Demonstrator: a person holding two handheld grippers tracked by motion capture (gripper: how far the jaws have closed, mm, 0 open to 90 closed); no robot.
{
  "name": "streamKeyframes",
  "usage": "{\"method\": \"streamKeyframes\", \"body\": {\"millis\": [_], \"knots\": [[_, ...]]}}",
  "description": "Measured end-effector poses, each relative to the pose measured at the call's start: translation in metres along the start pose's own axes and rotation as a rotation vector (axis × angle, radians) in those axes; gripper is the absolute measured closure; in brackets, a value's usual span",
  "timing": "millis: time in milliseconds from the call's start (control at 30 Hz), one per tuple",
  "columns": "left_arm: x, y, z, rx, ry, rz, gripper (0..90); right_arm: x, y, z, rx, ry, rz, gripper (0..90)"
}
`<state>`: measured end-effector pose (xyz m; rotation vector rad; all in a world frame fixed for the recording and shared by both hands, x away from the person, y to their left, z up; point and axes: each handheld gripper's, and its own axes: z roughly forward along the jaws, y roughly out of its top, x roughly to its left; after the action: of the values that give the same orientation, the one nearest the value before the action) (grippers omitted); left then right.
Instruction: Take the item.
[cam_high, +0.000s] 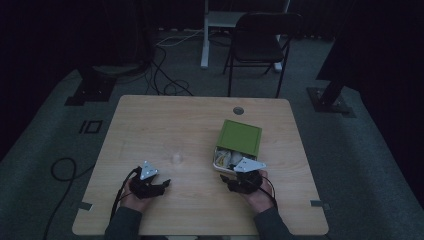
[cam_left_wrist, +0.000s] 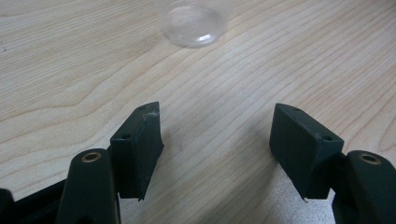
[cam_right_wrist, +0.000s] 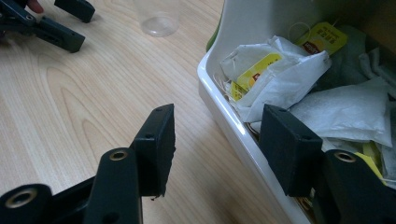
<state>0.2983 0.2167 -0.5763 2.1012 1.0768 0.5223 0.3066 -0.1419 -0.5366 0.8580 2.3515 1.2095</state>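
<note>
Right gripper (cam_right_wrist: 215, 149): held with its jaws apart, astride the near white rim of the tea-bag box (cam_right_wrist: 224, 116); one jaw is seen over the bare table outside the box, the other over the contents inside. Nothing is pinched between the pads.
Right gripper from above (cam_high: 243, 176): placed at the near end of the box (cam_high: 218, 162), carried by the person's right hand (cam_high: 257, 195).
Tea-bag box: a white tray with a green lid (cam_high: 240, 137) lying over its far part; the near part is left uncovered, directly ahead of the right gripper.
Tea bags (cam_right_wrist: 275, 79): white paper sachets with yellow tags (cam_right_wrist: 322, 37) are piled in the tray, just beyond the inner jaw; the nearest one is not touched.
In the way: the tray's rim is set between the two right jaws, so the outer jaw is kept out of the box.
Left gripper (cam_left_wrist: 217, 149): jaws held wide apart over bare wood, nothing between them; seen in the high view (cam_high: 150, 182) well to the left of the box.
Clear plastic cup (cam_left_wrist: 194, 21): stood on the table ahead of the left gripper, well apart from its jaws; also seen from the right gripper's side (cam_right_wrist: 159, 23), off to the left of the box.
Table (cam_high: 165, 120): light wood.
Surroundings: a black folding chair (cam_high: 260, 35) is stood beyond the far edge of the table, and cables (cam_high: 167, 80) are strewn on the dark floor.
</note>
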Motion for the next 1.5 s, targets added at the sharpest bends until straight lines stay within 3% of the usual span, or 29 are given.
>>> {"method": "streamKeyframes", "body": {"millis": [400,800,1000,1033,1500], "knots": [[0.0,0.0,0.0,0.0,0.0,0.0,35.2,0.007,-0.002,-0.005,0.004,0.032,0.003,46.0],[0.0,0.0,0.0,0.0,0.0,0.0,35.2,0.014,-0.005,-0.008,0.03,0.083,0.008,53.5],[0.0,0.0,0.0,0.0,0.0,0.0,35.0,0.014,0.0,-0.009,0.012,0.06,0.01,54.1],[0.0,0.0,0.0,0.0,0.0,0.0,35.0,0.013,0.003,-0.009,0.0,0.049,0.034,54.5],[0.0,0.0,0.0,0.001,0.0,0.0,35.0,0.009,0.016,-0.008,-0.024,-0.028,0.086,57.0]]}}
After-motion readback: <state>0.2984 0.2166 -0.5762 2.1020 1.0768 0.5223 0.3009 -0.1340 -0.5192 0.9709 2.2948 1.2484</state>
